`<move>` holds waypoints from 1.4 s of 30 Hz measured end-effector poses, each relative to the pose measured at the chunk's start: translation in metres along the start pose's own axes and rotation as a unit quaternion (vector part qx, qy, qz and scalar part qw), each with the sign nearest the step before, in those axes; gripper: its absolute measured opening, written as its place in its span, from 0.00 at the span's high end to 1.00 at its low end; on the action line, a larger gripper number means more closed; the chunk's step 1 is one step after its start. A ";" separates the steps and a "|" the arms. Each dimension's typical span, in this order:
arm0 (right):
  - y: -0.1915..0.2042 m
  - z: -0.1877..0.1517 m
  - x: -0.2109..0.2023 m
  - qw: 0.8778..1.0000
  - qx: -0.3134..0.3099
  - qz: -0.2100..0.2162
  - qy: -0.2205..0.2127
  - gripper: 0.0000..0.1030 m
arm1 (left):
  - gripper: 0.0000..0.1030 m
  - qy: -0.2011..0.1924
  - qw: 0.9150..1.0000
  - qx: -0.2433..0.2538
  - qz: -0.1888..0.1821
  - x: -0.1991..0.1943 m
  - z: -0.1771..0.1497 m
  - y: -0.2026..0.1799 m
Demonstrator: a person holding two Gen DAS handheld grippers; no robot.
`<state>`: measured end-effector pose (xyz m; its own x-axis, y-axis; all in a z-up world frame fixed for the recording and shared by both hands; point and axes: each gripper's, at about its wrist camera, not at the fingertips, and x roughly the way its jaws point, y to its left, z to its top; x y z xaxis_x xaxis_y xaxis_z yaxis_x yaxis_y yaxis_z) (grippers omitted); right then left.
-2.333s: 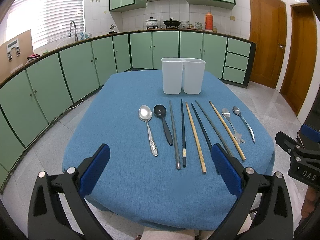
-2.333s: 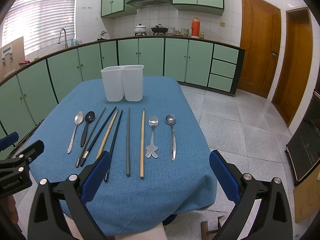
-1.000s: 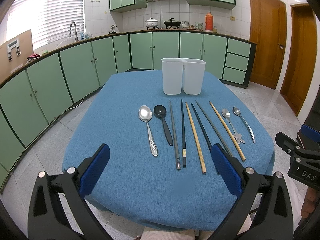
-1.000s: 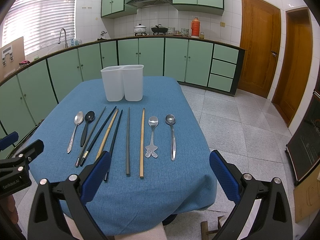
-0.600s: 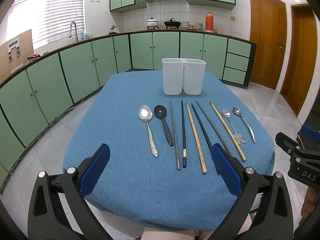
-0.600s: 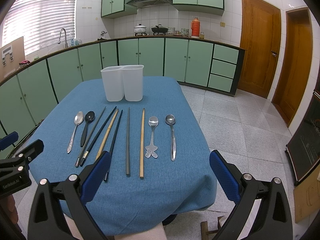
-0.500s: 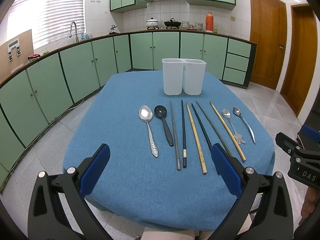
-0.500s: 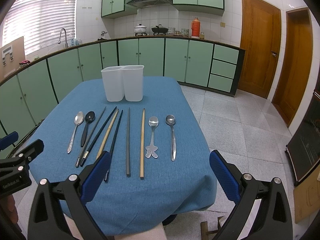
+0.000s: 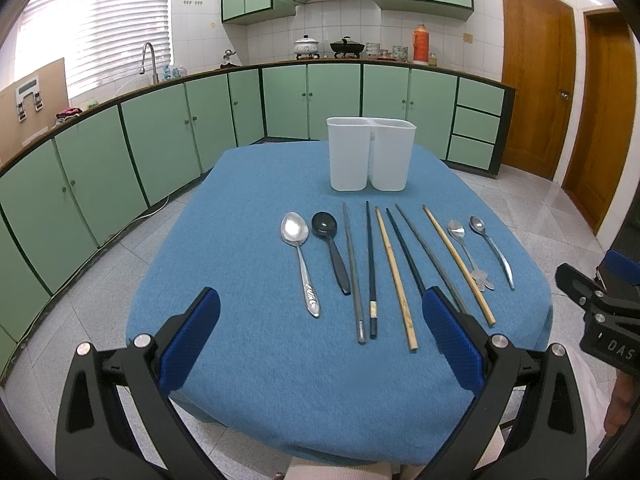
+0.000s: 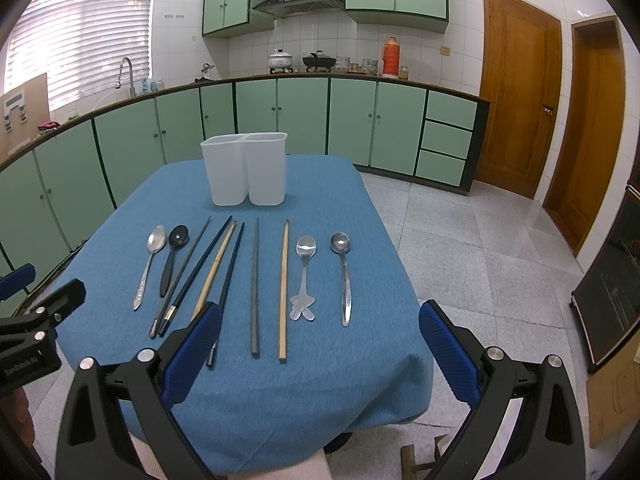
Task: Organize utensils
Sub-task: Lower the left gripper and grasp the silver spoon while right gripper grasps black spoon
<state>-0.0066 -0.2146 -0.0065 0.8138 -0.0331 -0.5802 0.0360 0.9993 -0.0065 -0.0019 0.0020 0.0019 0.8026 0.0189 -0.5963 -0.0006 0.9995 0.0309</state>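
**Blue-clothed table with a holder and a row of utensils**

A table covered in a blue cloth [image 9: 248, 216] stands on a grey tiled floor [image 10: 460, 240]. At its far end sits a white two-compartment holder [image 9: 370, 160], upright. In front of the holder the utensils lie flat in a row, handles toward the near edge. From the left: a silver spoon [image 9: 300, 256], a black spoon [image 9: 332, 248], then six chopsticks [image 9: 370, 264] side by side, some dark, some grey, two of pale wood [image 10: 284, 288]. To their right lie a small spoon with a shaped handle end [image 10: 305, 276] and a plain metal spoon [image 10: 343, 276].
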 end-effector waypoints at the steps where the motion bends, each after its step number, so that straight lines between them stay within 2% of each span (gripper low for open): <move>1: 0.000 0.000 0.002 1.000 0.001 -0.002 -0.001 0.06 | 0.05 0.001 1.000 -0.003 0.001 0.002 0.001 0.003; 8: -0.018 0.016 0.027 1.000 0.018 -0.024 -0.004 0.06 | 0.05 0.025 0.999 -0.028 0.037 0.040 0.020 0.036; 15: -0.030 0.031 0.064 0.999 0.017 -0.043 -0.001 0.09 | 0.05 0.059 0.996 -0.033 0.051 0.101 0.046 0.053; 22: -0.028 0.044 0.098 0.999 0.012 -0.047 0.015 0.15 | 0.05 0.099 0.993 -0.042 0.046 0.158 0.065 0.059; 27: -0.021 0.049 0.115 0.999 -0.001 -0.049 0.020 0.16 | 0.05 0.119 0.990 -0.056 0.047 0.189 0.074 0.065; 39: -0.018 0.056 0.145 0.998 -0.005 -0.053 0.034 0.16 | 0.05 0.148 0.986 -0.064 0.048 0.238 0.081 0.070; 42: -0.018 0.057 0.152 0.998 -0.005 -0.053 0.038 0.16 | 0.13 0.153 0.985 -0.068 0.039 0.245 0.081 0.072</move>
<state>0.1499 -0.2382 -0.0479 0.7599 -0.1383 -0.6352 0.1145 0.9903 -0.0786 0.2430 0.0763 -0.0774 0.5804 0.0809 -0.8103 -0.1506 0.9885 -0.0092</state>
